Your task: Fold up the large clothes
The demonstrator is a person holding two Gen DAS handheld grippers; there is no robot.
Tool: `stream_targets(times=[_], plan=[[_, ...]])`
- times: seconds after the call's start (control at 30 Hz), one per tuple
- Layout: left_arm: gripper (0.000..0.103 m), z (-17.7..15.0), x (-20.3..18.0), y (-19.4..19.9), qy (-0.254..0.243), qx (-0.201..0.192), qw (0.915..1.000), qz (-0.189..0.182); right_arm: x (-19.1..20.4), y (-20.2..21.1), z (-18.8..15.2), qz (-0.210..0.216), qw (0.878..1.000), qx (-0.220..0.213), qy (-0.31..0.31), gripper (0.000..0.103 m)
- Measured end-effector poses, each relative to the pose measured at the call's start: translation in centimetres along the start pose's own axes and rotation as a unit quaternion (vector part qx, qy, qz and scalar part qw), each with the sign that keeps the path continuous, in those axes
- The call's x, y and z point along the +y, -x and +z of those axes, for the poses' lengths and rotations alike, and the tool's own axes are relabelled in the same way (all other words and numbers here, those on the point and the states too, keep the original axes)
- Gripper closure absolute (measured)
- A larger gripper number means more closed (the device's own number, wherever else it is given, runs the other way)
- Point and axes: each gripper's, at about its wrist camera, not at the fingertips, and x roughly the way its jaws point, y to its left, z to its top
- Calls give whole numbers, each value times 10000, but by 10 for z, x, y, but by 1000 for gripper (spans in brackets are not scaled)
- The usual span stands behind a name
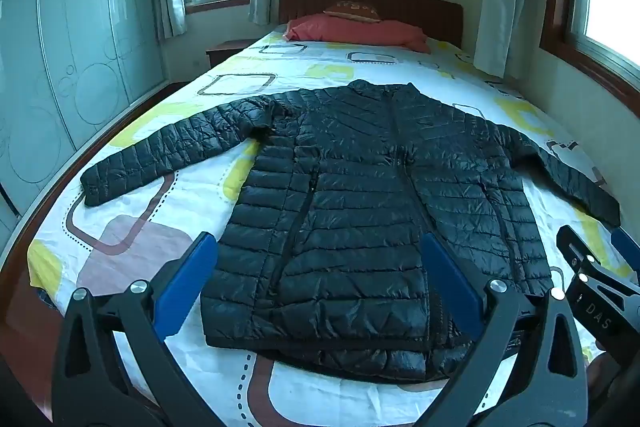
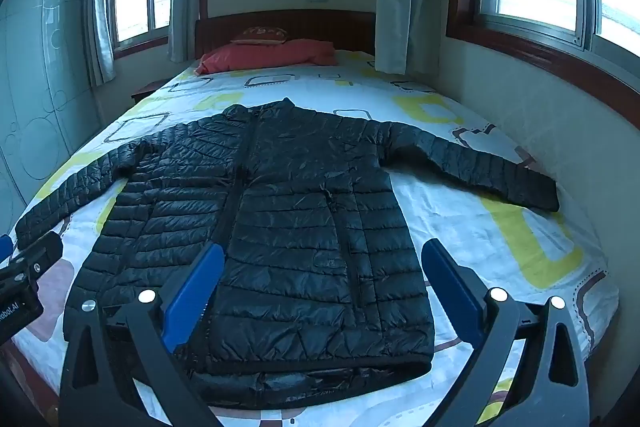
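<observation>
Bedroom quiet, bed dressed in a patterned sheet, and the black puffer jacket lies flat across it, sleeves out. Left hand-held gripper and right hand-held gripper hover over the jacket's hem, both spread, empty. Folding not yet begun; likely a sleeve goes first.

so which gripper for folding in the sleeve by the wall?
Right, probably. That sleeve lies on the right gripper's side of the jacket; the left gripper sits toward the other sleeve. Both open, empty.
</observation>
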Motion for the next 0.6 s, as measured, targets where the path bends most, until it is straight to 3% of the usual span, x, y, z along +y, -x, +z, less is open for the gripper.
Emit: stream_targets(times=[0.6], plan=[[2,-3,1,1,35,67,10000,-33,6,2,-2,20,10000,19,5,5]])
